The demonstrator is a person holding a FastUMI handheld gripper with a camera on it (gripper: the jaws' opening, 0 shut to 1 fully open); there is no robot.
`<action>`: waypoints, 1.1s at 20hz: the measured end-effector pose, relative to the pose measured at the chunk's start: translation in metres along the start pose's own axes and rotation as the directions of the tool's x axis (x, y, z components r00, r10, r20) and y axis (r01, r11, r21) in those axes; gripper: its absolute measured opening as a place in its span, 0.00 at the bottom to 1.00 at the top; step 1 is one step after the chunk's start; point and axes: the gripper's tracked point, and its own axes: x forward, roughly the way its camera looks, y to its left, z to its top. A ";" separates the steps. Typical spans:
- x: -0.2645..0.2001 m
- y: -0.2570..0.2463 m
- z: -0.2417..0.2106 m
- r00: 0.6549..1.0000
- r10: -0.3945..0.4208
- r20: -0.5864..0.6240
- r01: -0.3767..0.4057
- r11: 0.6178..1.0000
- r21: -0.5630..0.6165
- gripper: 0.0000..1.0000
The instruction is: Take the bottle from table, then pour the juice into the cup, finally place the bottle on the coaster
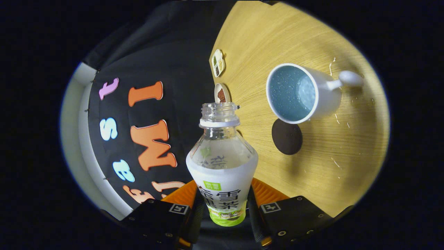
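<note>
An uncapped clear bottle [222,163] with a white and green label sits between my fingers, and my gripper [223,205] is shut on its lower body. The whole view is rolled sideways, so the bottle is held tilted relative to the wooden table [312,166]. Beyond the bottle's mouth stands a white cup [300,93] with a blue-grey inside and a handle on its far side. A dark round coaster [287,136] lies flat on the table just beside the cup, between the cup and my fingers.
Two small picture cards [218,62] [222,93] lie along the table's edge next to the booth wall. Pale specks and scratches mark the wood around the cup.
</note>
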 end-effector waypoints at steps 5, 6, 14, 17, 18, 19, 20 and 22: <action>-0.002 -0.022 0.013 0.985 -0.137 0.109 0.167 0.915 -0.366 0.60; -0.003 -0.017 0.017 0.982 -0.134 0.134 0.179 0.889 -0.422 0.61; -0.002 0.006 0.015 0.961 -0.097 0.257 0.252 0.682 -0.686 0.61; -0.004 0.011 0.009 0.939 -0.081 0.335 0.322 0.554 -0.768 0.61; -0.002 0.016 0.005 0.937 -0.066 0.342 0.328 0.503 -0.800 0.60; 0.000 0.020 -0.002 0.943 -0.047 0.329 0.313 0.459 -0.831 0.61; 0.005 0.027 -0.011 0.950 -0.023 0.310 0.289 0.430 -0.855 0.61; 0.015 0.037 -0.019 0.960 0.022 0.278 0.250 0.370 -0.895 0.60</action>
